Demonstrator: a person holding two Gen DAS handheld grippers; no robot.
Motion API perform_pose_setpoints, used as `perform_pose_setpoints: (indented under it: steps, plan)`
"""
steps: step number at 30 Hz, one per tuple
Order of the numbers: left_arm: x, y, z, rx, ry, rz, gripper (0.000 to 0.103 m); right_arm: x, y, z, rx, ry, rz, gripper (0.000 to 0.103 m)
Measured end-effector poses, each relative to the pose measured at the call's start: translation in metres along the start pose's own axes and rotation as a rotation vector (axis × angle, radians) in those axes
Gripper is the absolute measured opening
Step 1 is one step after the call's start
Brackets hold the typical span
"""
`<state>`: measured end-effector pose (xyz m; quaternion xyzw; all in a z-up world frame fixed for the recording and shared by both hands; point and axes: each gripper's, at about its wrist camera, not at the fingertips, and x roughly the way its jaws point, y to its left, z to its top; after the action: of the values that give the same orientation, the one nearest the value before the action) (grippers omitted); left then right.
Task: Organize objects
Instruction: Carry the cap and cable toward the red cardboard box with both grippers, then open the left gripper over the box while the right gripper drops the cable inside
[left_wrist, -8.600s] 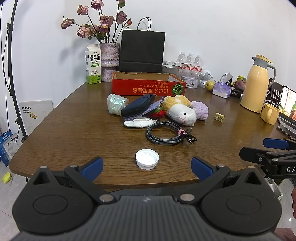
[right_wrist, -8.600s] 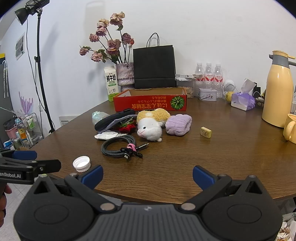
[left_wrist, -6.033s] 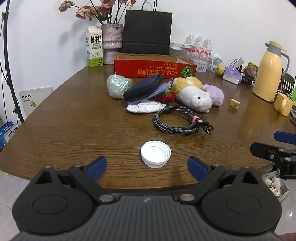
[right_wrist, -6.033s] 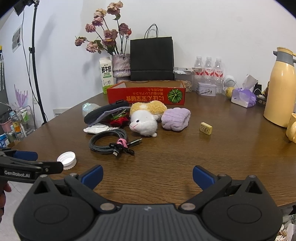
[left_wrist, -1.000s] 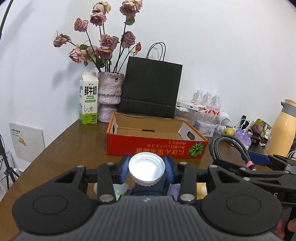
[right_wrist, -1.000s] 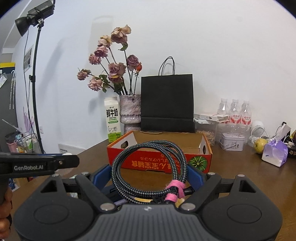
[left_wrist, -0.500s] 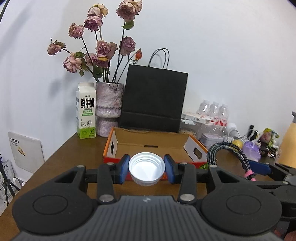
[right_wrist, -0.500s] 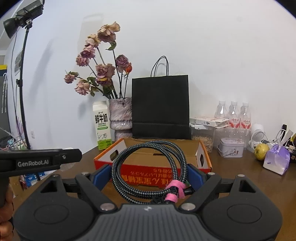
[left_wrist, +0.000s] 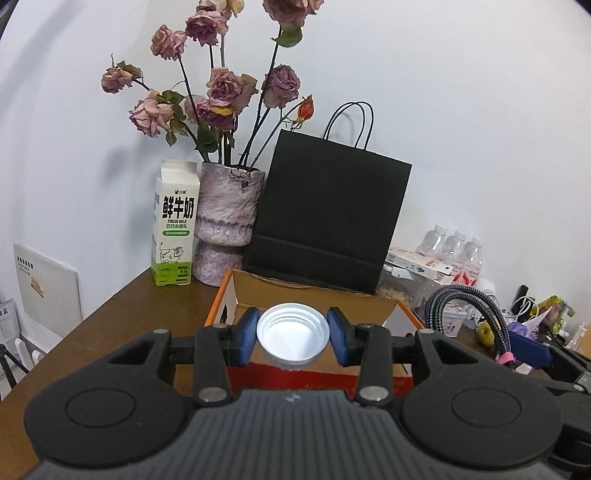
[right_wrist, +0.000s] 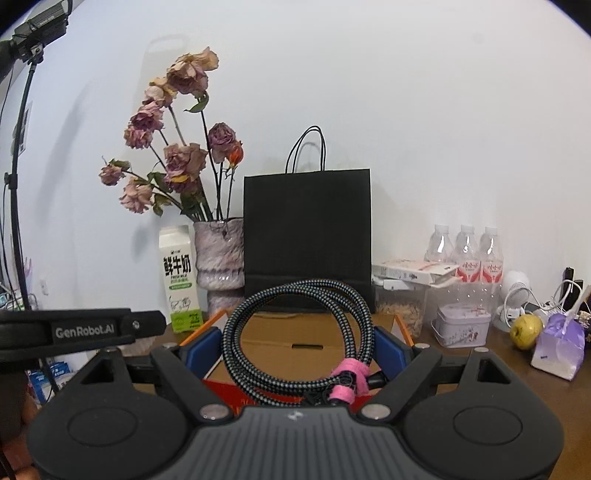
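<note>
Left claw (left_wrist: 292, 335) clamped on white bottle cap (left_wrist: 293, 339); right claw (right_wrist: 297, 350) clamped on coiled braided cable (right_wrist: 295, 336), above cardboard box (left_wrist: 314, 295).

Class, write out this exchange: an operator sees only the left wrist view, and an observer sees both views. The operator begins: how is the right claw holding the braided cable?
Observer: The right claw has the coiled braided cable standing upright between both blue pads, with its pink strap at the bottom.
Operator: My left claw grips the white cap, which blocks my view of the cardboard box. What does its far wall look like?
Observer: The cardboard box has a narrow slot handle cut in that wall.
Operator: Is there anything at the room's far left?
Observer: A tall black stand topped by a lamp or camera head.
</note>
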<state>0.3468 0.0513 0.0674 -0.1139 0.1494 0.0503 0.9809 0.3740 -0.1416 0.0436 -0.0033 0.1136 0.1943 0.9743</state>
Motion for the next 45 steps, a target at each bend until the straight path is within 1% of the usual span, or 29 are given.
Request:
perform_pose_setpoints:
  steps: [6,15,21,24,27,30,35,41,45]
  plan:
    - [0.021,-0.003,0.006,0.013,0.001,0.021,0.04,0.023,-0.003,0.007,0.0,0.011,0.002,0.086]
    - [0.059,-0.013,0.016,0.026,0.009,0.003,0.04,0.06,-0.022,0.013,0.015,0.05,-0.008,0.086]
    - [0.09,-0.019,0.014,0.064,0.058,-0.006,0.041,0.092,-0.024,0.003,-0.008,0.108,-0.014,0.086]
    - [0.105,-0.017,0.011,0.065,0.091,-0.005,0.041,0.105,-0.023,-0.003,-0.016,0.136,-0.019,0.086]
    - [0.115,-0.013,0.012,0.062,0.104,0.005,0.041,0.115,-0.026,-0.006,-0.015,0.157,-0.031,0.086]
    - [0.123,-0.009,0.013,0.06,0.113,0.018,0.041,0.122,-0.033,-0.006,-0.002,0.168,-0.044,0.086]
    - [0.138,-0.001,0.016,0.045,0.155,0.026,0.041,0.135,-0.05,-0.005,0.035,0.196,-0.06,0.086]
    - [0.16,0.0,0.005,0.032,0.218,0.023,0.041,0.154,-0.059,-0.009,0.053,0.217,-0.091,0.086]
    - [0.167,-0.005,-0.002,0.043,0.216,0.043,0.041,0.164,-0.06,-0.012,0.053,0.226,-0.101,0.086]
